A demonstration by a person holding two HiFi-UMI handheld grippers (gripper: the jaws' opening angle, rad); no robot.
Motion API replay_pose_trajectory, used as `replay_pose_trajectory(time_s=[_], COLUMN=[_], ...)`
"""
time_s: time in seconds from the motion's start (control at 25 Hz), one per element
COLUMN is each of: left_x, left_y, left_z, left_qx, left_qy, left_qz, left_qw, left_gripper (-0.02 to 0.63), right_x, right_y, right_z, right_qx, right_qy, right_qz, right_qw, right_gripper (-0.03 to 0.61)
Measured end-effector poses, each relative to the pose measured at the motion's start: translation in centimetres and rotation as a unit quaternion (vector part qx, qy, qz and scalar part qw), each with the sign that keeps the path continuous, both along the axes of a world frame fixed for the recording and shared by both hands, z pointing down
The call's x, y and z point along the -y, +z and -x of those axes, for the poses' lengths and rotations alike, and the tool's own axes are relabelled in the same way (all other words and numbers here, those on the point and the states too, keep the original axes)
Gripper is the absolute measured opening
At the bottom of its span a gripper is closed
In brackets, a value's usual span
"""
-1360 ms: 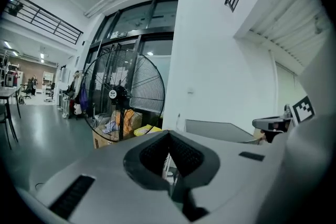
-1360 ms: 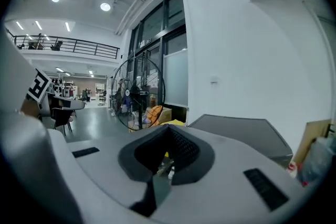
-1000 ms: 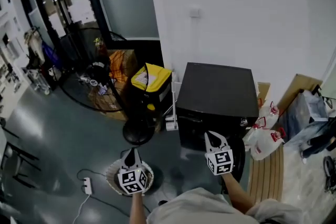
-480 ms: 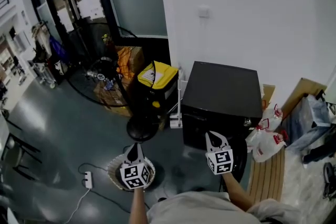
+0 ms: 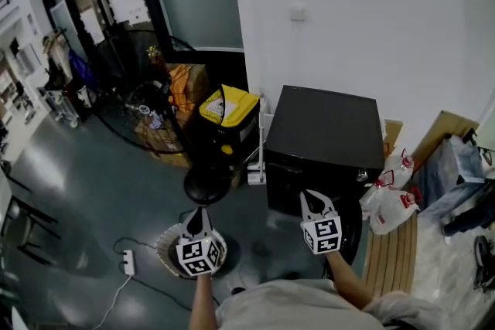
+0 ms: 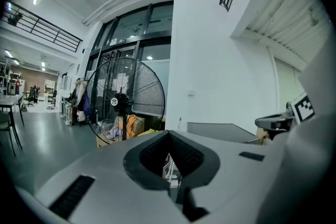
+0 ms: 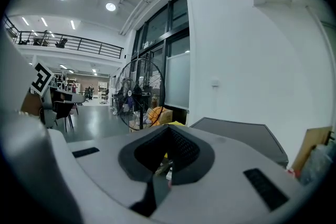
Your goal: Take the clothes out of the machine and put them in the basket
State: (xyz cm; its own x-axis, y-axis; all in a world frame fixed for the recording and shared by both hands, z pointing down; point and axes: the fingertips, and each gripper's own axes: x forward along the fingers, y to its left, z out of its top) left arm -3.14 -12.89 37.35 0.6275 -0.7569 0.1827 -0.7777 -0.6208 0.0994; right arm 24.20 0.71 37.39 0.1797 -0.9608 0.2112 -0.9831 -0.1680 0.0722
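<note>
Both grippers point nearly level with their jaws pressed together and nothing between them: the left gripper [image 6: 168, 136] shows this in its own view, the right gripper [image 7: 168, 129] in its own. Each of these views also catches the other tool's marker cube at its edge, and both look over the flat top of the black machine [image 7: 239, 136] to the big floor fan [image 6: 123, 99] and a long hall. Only the head view shows the floor. There the left gripper [image 5: 198, 214] hangs over a round pale basket [image 5: 165, 246], and the right gripper [image 5: 313, 199] is in front of the machine [image 5: 325, 127], which stands against the white wall. The basket sits on the floor, left of the machine and beside the fan's round base. The gripper covers most of the basket, so what lies in it cannot be told. No view looks into the machine, so the clothes cannot be made out. A yellow-lidded bin [image 5: 224, 106] stands closed beside the machine, and white jugs [image 5: 390, 205] lie at its other side.
</note>
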Motion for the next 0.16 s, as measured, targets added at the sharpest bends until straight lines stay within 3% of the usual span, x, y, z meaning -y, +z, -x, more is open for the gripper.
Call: replay_pose_trajectory(time_s=[0.16], left_x=[-0.10], left_y=[0.04], left_z=[-0.17], left_qx=[-0.009], left_qy=[-0.002], left_qz=[0.005], left_qw=[0.9999], left_gripper=[0.018], right_x=[-0.07], right_y=[0.31], right_z=[0.00], right_qx=[0.000], right_qy=[-0.002], right_qz=[0.002], right_qw=[1.000], right_gripper=[0.021])
